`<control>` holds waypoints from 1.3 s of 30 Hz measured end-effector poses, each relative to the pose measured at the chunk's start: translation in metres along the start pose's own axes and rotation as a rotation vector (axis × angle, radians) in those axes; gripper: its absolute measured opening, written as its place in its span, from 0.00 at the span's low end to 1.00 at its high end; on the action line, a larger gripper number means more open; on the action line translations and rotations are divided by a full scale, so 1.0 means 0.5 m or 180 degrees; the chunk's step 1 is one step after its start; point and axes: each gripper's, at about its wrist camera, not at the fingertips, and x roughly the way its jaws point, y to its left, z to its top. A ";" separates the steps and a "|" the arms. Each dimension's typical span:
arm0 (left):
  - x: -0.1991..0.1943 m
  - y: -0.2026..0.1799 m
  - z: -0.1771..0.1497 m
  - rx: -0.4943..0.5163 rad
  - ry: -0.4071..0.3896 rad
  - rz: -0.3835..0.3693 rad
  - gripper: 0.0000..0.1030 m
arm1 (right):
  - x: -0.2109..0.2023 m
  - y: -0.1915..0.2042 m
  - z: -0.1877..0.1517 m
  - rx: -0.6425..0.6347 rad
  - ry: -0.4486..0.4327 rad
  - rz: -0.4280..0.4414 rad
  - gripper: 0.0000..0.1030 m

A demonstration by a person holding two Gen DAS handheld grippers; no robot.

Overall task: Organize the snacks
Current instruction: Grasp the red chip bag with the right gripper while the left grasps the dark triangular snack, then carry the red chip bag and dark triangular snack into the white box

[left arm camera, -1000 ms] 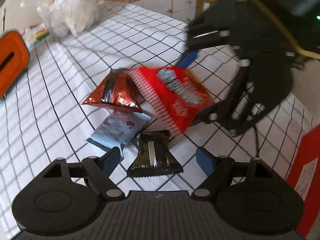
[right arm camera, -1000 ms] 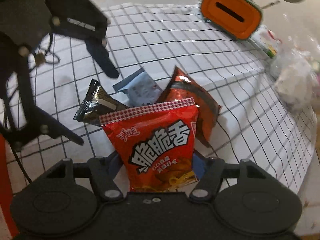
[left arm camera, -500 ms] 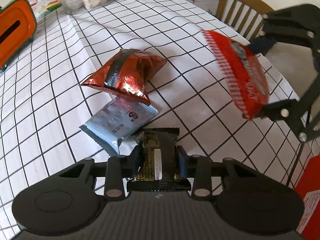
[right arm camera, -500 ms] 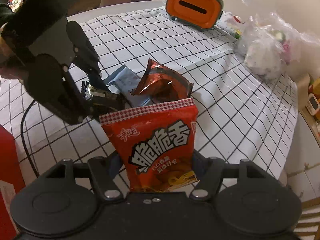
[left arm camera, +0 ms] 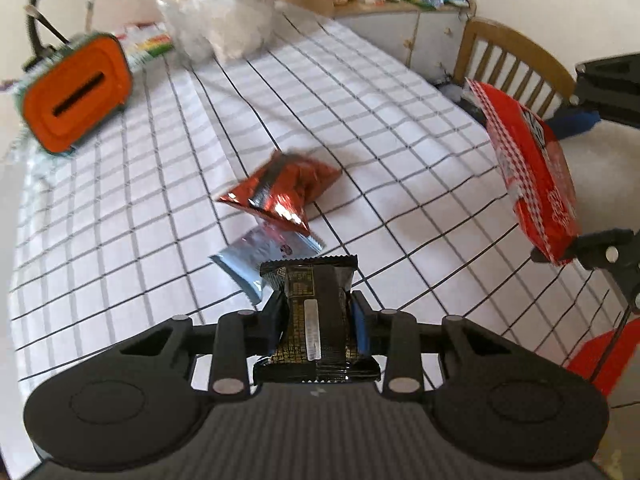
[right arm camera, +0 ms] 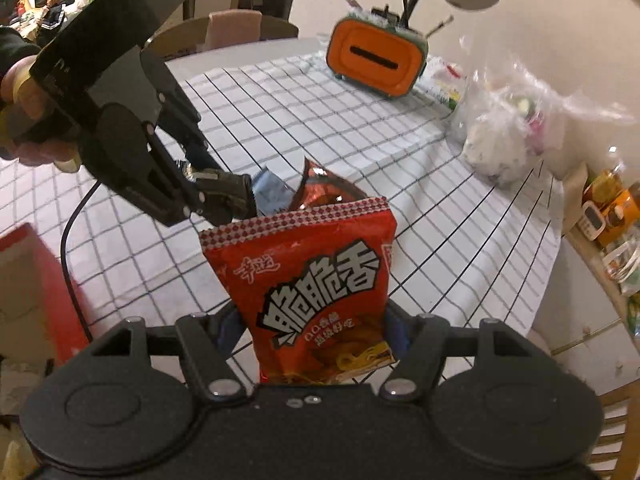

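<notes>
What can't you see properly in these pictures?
- Light blue packet: left wrist view, near end behind the black snack packet; right wrist view, mostly behind the left gripper.
- Red box: cut off by the edge in both views.
- Clear plastic bag: left wrist view, blurred; contents unreadable.
- Black packet's print: too small.

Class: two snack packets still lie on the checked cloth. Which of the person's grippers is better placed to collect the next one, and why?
Neither is free: the left gripper pinches the black packet, the right gripper the red noodle bag. Once emptied, probably the left; the silver packet and foil packet lie just ahead of it.
</notes>
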 end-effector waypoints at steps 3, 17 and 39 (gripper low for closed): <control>-0.058 -0.017 -0.007 -0.0042 -0.0084 0.0071 0.33 | -0.050 0.016 0.000 -0.0033 -0.0075 0.0012 0.67; -0.274 -0.162 -0.114 -0.0342 -0.0283 0.0341 0.33 | -0.229 0.123 -0.069 -0.0099 -0.0260 0.0212 0.67; -0.269 -0.343 -0.313 -0.0516 0.0190 0.0332 0.33 | -0.228 0.273 -0.224 0.0342 0.0144 0.0360 0.67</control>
